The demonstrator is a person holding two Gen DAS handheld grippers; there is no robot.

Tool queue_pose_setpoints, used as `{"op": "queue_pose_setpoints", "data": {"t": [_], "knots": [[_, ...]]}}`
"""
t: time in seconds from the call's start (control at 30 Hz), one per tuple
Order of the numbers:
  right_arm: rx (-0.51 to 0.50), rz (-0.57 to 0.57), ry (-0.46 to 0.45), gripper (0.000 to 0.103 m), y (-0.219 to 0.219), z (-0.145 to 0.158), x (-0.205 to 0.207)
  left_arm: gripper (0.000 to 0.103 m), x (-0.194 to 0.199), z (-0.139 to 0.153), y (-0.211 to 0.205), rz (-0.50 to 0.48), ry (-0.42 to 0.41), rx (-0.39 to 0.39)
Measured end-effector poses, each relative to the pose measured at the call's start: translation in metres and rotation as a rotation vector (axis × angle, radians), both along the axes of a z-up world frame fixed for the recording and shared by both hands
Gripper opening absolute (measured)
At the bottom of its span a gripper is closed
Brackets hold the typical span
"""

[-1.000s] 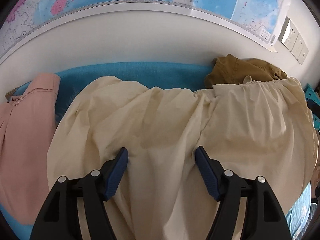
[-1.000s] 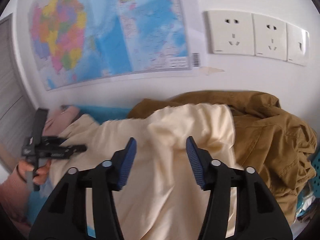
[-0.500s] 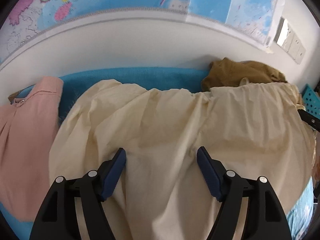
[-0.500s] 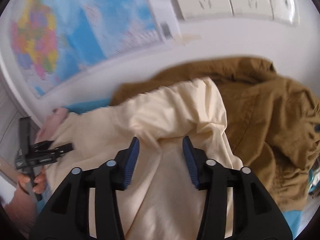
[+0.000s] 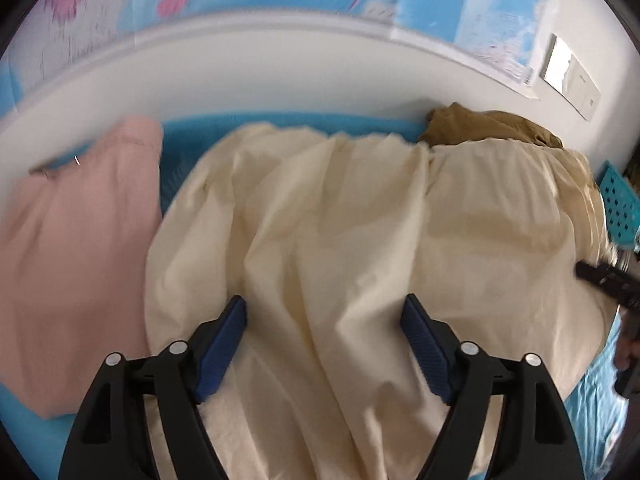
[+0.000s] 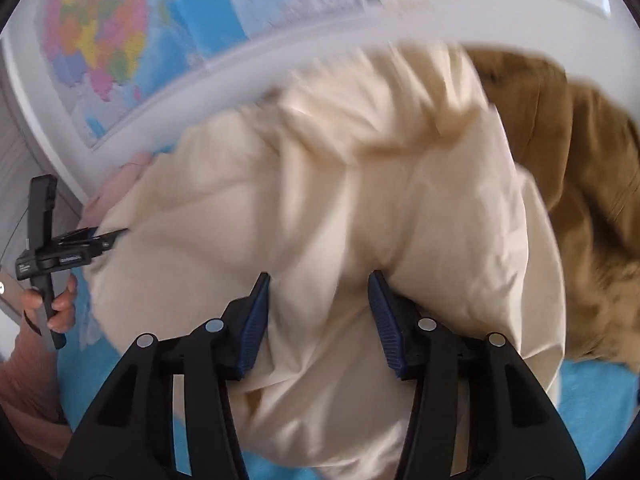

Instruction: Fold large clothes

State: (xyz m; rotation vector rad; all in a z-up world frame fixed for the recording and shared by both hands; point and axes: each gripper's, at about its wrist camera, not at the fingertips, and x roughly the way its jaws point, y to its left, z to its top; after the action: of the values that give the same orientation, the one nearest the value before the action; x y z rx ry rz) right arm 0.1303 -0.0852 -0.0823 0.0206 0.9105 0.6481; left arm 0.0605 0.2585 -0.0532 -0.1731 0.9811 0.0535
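A large cream garment (image 5: pixel 360 220) lies crumpled across a blue-covered surface (image 5: pixel 280 120). My left gripper (image 5: pixel 324 300) hovers low over its near part, jaws opening wide, with the fabric under and between the fingers but not pinched. My right gripper (image 6: pixel 318 276) points down into the same cream garment (image 6: pixel 320 180). Its jaws stand half apart, a fold of cloth bulges between the blue pads, and no firm pinch shows. The left gripper (image 6: pixel 100 236), held by a hand (image 6: pixel 60 308), appears at the cloth's left edge in the right wrist view.
A brown garment (image 6: pixel 580 160) is heaped against the wall on the right, partly under the cream one. A pink garment (image 5: pixel 72 240) lies at the left. A teal perforated basket (image 5: pixel 620 208) stands at the far right. A map (image 6: pixel 160 20) hangs on the white wall.
My right gripper has dropped and tilted down, close onto the cream cloth. My left gripper has slid sideways over the cloth and its jaws stand wider.
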Motion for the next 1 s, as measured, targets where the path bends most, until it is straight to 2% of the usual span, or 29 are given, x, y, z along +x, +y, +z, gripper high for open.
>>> {"op": "queue_pose_setpoints", "data": {"t": [0.07,0.13,0.27,0.33,0.47,0.53,0.63,0.73,0.8,0.87,0.9,0.93,0.97,1.0], "knots": [[0.015,-0.019,0.029,0.049,0.000,-0.002,0.001,0.082,0.002,-0.005,-0.008,-0.006,0.009,0.048],[0.029,-0.034,0.048,0.053,-0.005,0.007,-0.003,0.079,-0.004,0.002,-0.015,-0.006,-0.004,0.087],[0.192,-0.025,0.068,0.075,-0.030,0.035,-0.034,0.079,-0.051,0.030,0.003,0.004,-0.113,-0.023],[0.261,-0.020,0.086,0.084,-0.047,0.041,-0.053,0.085,-0.084,0.041,0.023,0.053,-0.160,-0.043],[0.430,-0.034,0.272,0.086,-0.074,0.014,-0.081,0.085,-0.122,0.031,0.052,0.124,-0.123,-0.085],[0.463,-0.066,0.362,0.086,-0.079,-0.007,-0.088,0.085,-0.121,0.018,0.055,0.122,-0.073,-0.098],[0.500,-0.088,0.425,0.084,-0.078,-0.022,-0.089,0.085,-0.116,0.003,0.056,0.110,-0.038,-0.128],[0.516,-0.118,0.396,0.093,-0.074,-0.015,-0.085,0.085,-0.107,-0.002,0.055,0.086,-0.051,-0.141],[0.504,-0.169,0.373,0.092,-0.068,-0.014,-0.073,0.085,-0.093,-0.007,0.049,0.067,-0.051,-0.116],[0.481,-0.228,0.336,0.092,-0.060,-0.013,-0.063,0.076,-0.083,-0.012,0.045,0.058,-0.037,-0.135],[0.474,-0.257,0.323,0.091,-0.057,-0.013,-0.058,0.071,-0.080,-0.014,0.043,0.061,-0.035,-0.126],[0.480,-0.289,0.311,0.078,-0.056,-0.014,-0.055,0.062,-0.080,-0.014,0.043,0.059,-0.034,-0.114],[0.482,-0.322,0.308,0.055,-0.056,-0.016,-0.052,0.056,-0.081,-0.012,0.043,0.066,-0.037,-0.106],[0.498,-0.335,0.307,0.039,-0.059,-0.018,-0.048,0.043,-0.084,-0.009,0.046,0.076,-0.038,-0.132]]}}
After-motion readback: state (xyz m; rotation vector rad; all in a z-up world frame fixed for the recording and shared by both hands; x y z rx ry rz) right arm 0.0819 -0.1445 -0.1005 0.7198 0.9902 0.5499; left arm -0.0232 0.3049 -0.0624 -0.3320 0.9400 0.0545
